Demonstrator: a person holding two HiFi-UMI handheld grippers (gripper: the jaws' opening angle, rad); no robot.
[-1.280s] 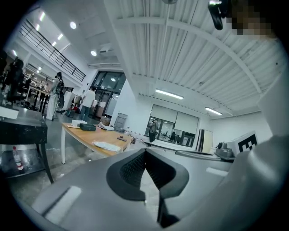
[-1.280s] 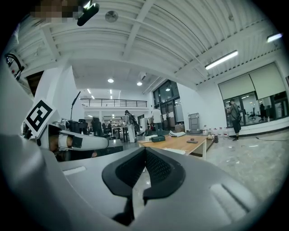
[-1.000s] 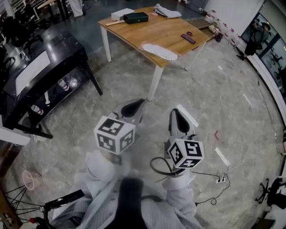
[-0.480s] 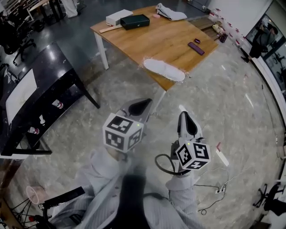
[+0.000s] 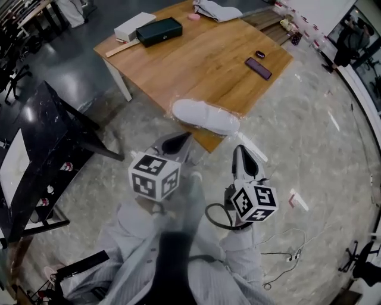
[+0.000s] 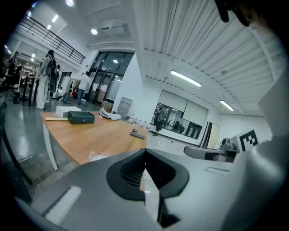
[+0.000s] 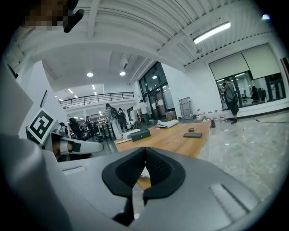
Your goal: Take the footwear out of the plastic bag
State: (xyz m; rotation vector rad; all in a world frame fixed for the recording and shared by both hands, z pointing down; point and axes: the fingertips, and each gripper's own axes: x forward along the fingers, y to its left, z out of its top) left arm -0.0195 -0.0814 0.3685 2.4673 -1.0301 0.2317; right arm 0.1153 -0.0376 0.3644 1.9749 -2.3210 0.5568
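Head view: left gripper (image 5: 177,143) and right gripper (image 5: 242,156) were held side by side over the stone floor (image 5: 309,143), both pointing toward 12 o'clock. Left gripper's jaws were closed together, nothing between them. Right gripper's jaws were likewise pressed together and empty.

The white slipper (image 5: 202,114) lay inside its clear plastic bag (image 5: 234,119) on the near corner of the wooden table (image 5: 196,59), at about 12 o'clock from the gripper tips, near them but not touched.

Elsewhere on the table: a dark green box (image 5: 158,31) and a white box (image 5: 134,26) at 11 o'clock, a grey cloth (image 5: 217,10) at the far edge at 12 o'clock, a dark flat device (image 5: 260,68) at 1 o'clock. A black table (image 5: 41,131) stood at 9 o'clock.
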